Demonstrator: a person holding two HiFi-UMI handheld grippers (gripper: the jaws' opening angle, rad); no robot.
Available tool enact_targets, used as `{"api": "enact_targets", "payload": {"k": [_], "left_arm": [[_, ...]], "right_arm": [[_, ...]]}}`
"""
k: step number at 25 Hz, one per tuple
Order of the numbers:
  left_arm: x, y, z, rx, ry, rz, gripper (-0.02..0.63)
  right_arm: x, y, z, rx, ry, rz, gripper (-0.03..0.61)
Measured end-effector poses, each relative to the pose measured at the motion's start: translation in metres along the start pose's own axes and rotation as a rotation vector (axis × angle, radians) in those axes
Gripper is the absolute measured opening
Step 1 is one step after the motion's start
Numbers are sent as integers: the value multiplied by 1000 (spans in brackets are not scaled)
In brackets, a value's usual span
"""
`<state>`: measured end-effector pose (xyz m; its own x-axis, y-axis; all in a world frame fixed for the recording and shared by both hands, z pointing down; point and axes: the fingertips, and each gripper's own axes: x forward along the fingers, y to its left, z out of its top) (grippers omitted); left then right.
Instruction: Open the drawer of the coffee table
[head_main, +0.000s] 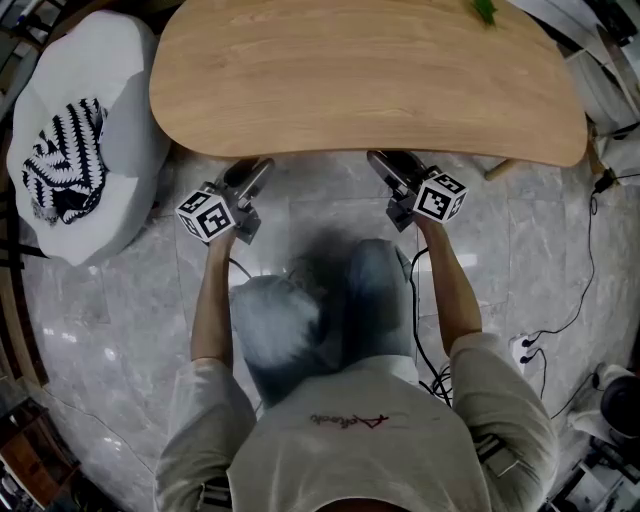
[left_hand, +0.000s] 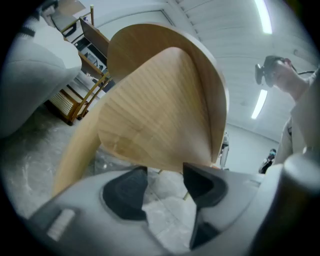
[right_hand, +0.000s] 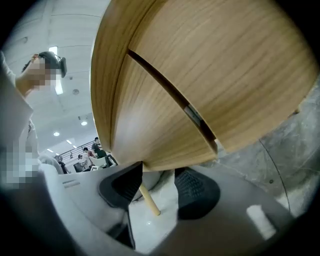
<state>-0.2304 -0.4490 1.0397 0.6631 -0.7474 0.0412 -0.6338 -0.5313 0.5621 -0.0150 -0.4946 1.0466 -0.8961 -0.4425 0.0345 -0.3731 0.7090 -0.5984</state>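
The oval wooden coffee table (head_main: 370, 80) fills the top of the head view. Both grippers reach level under its near edge, with their tips hidden by the top. My left gripper (head_main: 255, 172) is left of centre and my right gripper (head_main: 385, 165) right of centre. In the left gripper view the left gripper (left_hand: 164, 172) stands open just below a curved wooden panel (left_hand: 155, 115), with nothing between the pads. In the right gripper view the right gripper (right_hand: 159, 172) is open under the table's side, where a dark seam (right_hand: 170, 95) splits the wood. A table leg (right_hand: 149, 200) shows beyond the gap.
A white pouf (head_main: 110, 90) with a black-and-white patterned cloth (head_main: 65, 165) stands at the left of the table. Cables (head_main: 560, 320) and a power strip (head_main: 522, 350) lie on the marble floor at the right. The person's knees (head_main: 330, 300) are just behind the grippers.
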Motion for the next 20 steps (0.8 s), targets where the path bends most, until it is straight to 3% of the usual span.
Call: {"api": "enact_targets", "payload": {"k": [3,9,20], "left_arm": [[2,-1,9,-14,-30,-24,221],[3,-5,7,-13,-12,-28,212],[-26,-34,-17,-9,15,-16,192]], "right_arm": [[2,2,2,-16,13,32,192],[-2,4,3,3,17,52,176],[-33,35,-23,-9,39,88,160]]}}
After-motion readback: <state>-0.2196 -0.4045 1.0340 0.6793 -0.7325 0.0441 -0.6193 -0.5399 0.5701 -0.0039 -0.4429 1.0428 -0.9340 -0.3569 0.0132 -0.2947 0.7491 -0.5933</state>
